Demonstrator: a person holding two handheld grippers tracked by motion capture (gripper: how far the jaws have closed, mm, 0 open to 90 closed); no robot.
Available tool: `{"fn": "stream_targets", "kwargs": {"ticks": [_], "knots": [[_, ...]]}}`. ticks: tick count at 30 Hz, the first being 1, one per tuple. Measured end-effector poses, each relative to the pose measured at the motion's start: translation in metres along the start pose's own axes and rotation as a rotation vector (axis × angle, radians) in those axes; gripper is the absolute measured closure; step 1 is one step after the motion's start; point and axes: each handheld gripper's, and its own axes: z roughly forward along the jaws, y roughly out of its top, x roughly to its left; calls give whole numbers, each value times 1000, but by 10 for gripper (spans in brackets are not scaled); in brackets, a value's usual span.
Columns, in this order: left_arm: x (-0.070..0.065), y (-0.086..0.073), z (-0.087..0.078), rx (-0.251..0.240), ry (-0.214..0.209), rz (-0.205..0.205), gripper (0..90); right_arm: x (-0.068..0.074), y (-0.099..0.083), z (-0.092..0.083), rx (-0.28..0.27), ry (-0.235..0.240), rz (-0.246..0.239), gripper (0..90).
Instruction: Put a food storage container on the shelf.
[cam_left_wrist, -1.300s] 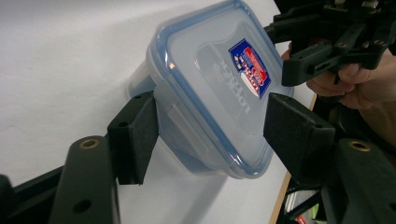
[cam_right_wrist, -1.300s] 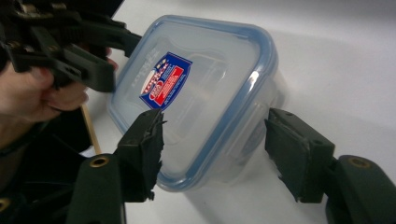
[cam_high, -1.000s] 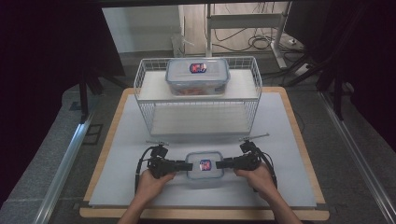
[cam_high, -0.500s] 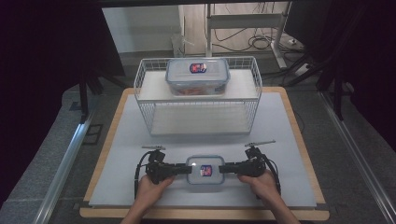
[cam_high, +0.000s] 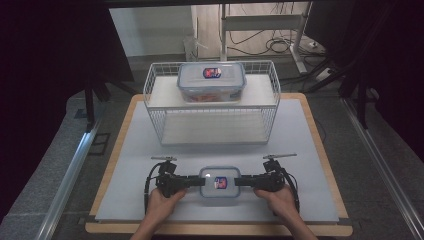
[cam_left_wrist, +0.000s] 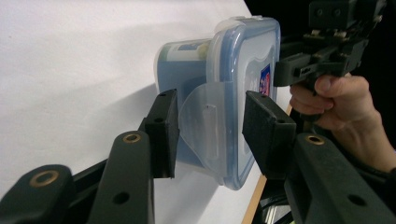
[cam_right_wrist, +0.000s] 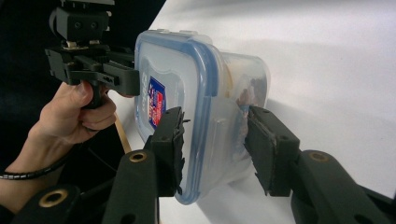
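A small clear container with a blue-rimmed lid (cam_high: 220, 182) rests on the white mat (cam_high: 135, 165) near the front edge. My left gripper (cam_high: 201, 181) holds its left end and my right gripper (cam_high: 237, 181) its right end, both lying level in one line. In the left gripper view my left gripper (cam_left_wrist: 210, 133) has one jaw on the lid and one against the side latch flap (cam_left_wrist: 205, 126). In the right gripper view my right gripper (cam_right_wrist: 212, 151) pinches the lid and flap of the container (cam_right_wrist: 187, 88) the same way.
A white wire rack (cam_high: 215, 125) stands at the back of the mat, with a larger clear container (cam_high: 211, 80) on its top shelf. A wooden board edge (cam_high: 320, 150) frames the mat. Dark stands and cables sit beyond the table.
Both grippers have swung from angled in toward the container to level and in line with it, and their rear ends have dropped toward the front edge. The small container has hardly moved.
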Motion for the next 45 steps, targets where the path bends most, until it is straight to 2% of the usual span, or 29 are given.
{"fn": "stream_targets", "kwargs": {"ticks": [4,10,15,17,18,19,20,21,22,23,24,25,26,27,29,30,32,36,41,45], "knots": [[-12,14,-12,-28,3,39,571,11,7,-6,-40,5,-33,573],[-37,43,-32,-62,33,109,570,32,34,-15,-78,21,-84,574],[-59,73,-51,-92,54,176,569,53,65,-27,-110,29,-132,574],[-65,86,-58,-104,51,192,568,61,78,-31,-128,28,-155,574],[-65,86,-58,-104,51,192,569,61,78,-31,-128,28,-155,574],[-69,93,-62,-112,48,197,569,65,85,-33,-133,25,-165,574],[-75,104,-68,-121,50,212,569,75,101,-38,-146,19,-182,574],[-80,112,-72,-127,50,225,569,78,106,-40,-151,19,-187,574],[-83,117,-74,-130,51,233,569,83,115,-44,-163,21,-193,574],[-83,117,-74,-130,51,233,569,83,115,-44,-163,21,-193,574],[-91,131,-80,-143,56,248,569,90,130,-49,-179,22,-199,575],[-96,141,-84,-148,59,258,569,93,136,-51,-188,23,-203,574],[-96,141,-84,-148,59,258,569,93,136,-51,-188,23,-203,574],[-102,156,-91,-157,58,263,569,102,152,-57,-204,21,-213,575],[-104,162,-93,-162,57,265,569,108,165,-60,-217,18,-222,574],[-108,176,-98,-170,53,266,569,108,165,-60,-217,18,-222,574],[-112,193,-103,-182,51,264,568,119,189,-67,-236,8,-232,573],[-116,224,-112,-191,44,253,567,126,217,-72,-249,4,-227,574],[-107,256,-113,-216,22,221,566,128,248,-73,-263,-8,-205,573],[-92,268,-105,-226,1,179,565,119,264,-70,-257,-25,-173,573]]}}
